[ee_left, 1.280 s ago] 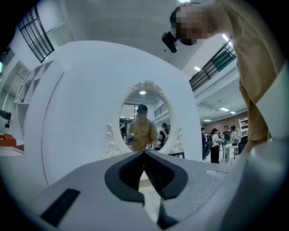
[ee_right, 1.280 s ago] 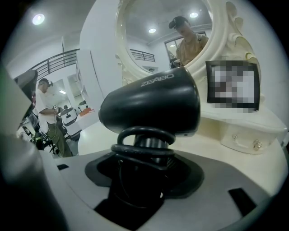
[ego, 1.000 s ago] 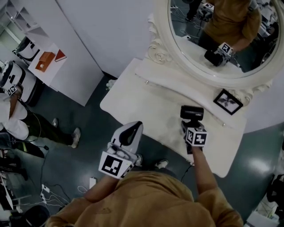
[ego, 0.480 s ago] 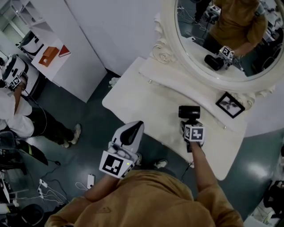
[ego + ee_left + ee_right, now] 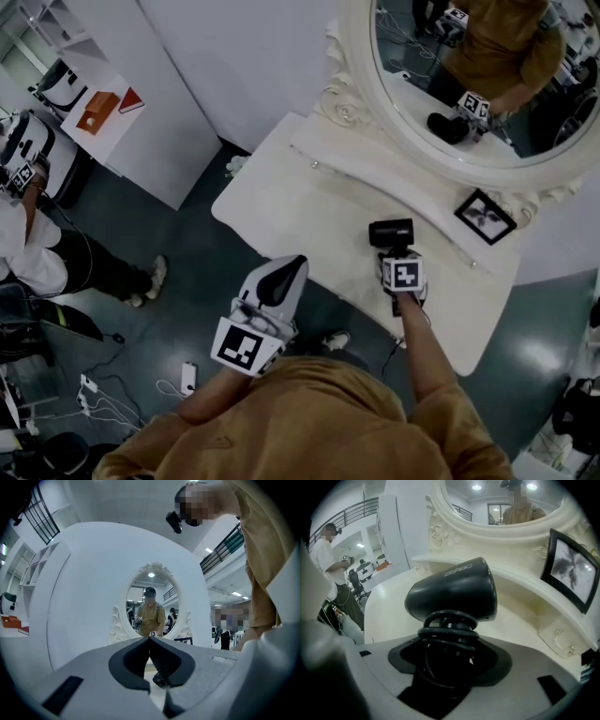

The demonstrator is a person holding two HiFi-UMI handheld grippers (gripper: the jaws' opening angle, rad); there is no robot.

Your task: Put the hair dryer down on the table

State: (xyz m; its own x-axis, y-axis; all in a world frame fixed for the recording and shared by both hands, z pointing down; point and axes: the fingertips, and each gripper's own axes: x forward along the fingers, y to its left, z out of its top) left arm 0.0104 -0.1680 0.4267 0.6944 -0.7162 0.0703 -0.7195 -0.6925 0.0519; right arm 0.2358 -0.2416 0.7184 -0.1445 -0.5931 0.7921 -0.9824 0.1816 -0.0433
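Your right claw grips the hair dryer over the desk; coiled cord hides its handle, and contact with the desk is unclear. Your left claw is closed, empty.

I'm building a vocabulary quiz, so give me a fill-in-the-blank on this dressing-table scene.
The right gripper is shut on a black ____.
The left gripper, jaws together, holds ____.
The picture frame stands on the dressing table beneath the oval ____.
Missing words: hair dryer; nothing; mirror.
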